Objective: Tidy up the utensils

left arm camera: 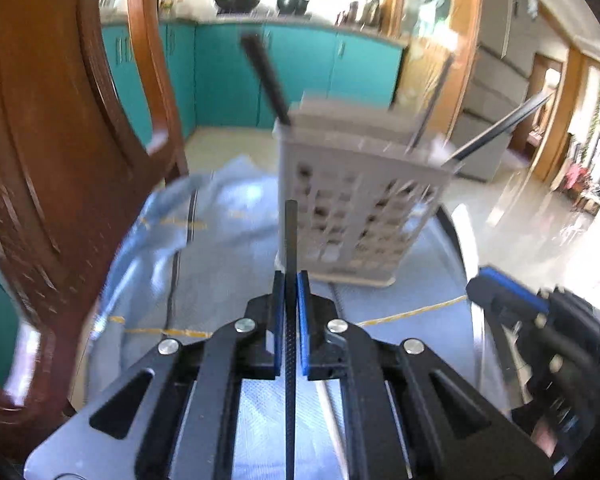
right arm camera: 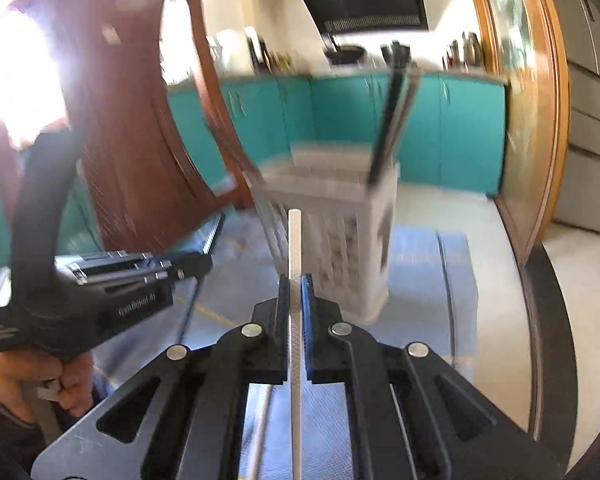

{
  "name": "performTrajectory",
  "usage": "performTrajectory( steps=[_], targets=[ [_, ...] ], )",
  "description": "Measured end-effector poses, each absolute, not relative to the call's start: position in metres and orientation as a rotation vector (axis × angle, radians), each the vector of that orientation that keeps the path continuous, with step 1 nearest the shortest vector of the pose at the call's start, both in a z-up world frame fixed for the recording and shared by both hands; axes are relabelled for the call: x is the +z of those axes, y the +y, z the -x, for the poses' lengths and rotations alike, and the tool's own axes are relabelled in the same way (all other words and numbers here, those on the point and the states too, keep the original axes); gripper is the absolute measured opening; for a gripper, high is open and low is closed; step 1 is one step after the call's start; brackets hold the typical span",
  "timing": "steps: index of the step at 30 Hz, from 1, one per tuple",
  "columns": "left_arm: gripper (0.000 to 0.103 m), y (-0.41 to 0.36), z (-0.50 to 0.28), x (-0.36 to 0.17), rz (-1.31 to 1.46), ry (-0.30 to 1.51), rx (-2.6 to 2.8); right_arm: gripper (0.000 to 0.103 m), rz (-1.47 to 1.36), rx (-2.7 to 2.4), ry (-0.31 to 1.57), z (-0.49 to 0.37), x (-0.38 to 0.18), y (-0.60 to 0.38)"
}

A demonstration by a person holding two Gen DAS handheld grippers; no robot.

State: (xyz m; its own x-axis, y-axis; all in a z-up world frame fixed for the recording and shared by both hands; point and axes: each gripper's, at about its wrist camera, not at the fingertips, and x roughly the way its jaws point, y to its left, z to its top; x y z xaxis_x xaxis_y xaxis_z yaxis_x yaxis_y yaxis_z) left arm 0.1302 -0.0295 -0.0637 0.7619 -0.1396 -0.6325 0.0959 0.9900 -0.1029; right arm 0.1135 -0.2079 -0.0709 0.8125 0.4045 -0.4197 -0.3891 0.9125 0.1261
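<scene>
1. Left of both tongs: brown wooden chair (left arm camera: 52,152) at the worktop (left arm camera: 228,240) edge.
2. Left tongs (left arm camera: 291,280) pinching a thin black utensil handle (left arm camera: 290,240), pointing straight ahead.
3. Dead ahead of both: grey perforated utensil caddy (left arm camera: 360,200), upright, dark handles sticking out.
4. Right tongs (right arm camera: 295,282) clamped on a white textured utensil handle (right arm camera: 295,248), tip near the caddy.

White lettering on side of left tool (right arm camera: 192,268), blurred, reads roughly "GenRobot.AI"
</scene>
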Motion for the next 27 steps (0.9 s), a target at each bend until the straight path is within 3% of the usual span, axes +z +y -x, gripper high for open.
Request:
performTrajectory(
  steps=[6, 14, 21, 27],
  targets=[
    [0.007, -0.01, -0.091, 0.023, 0.095, 0.501, -0.21, 0.007, -0.134, 0.505, 0.324, -0.092, -0.001, -0.237],
    [0.007, 0.015, -0.12, 0.131, 0.167, 0.261, -0.198, 0.007, -0.198, 0.418, 0.13, -0.145, 0.092, -0.247],
    [0.007, 0.019, -0.145, 0.142, 0.243, 0.172, -0.179, 0.007, -0.202, 0.274, 0.083, -0.18, 0.086, -0.25],
    [0.007, 0.001, -0.196, 0.101, 0.213, 0.272, -0.144, 0.007, -0.203, 0.27, 0.078, -0.192, 0.074, -0.253]
  ],
)
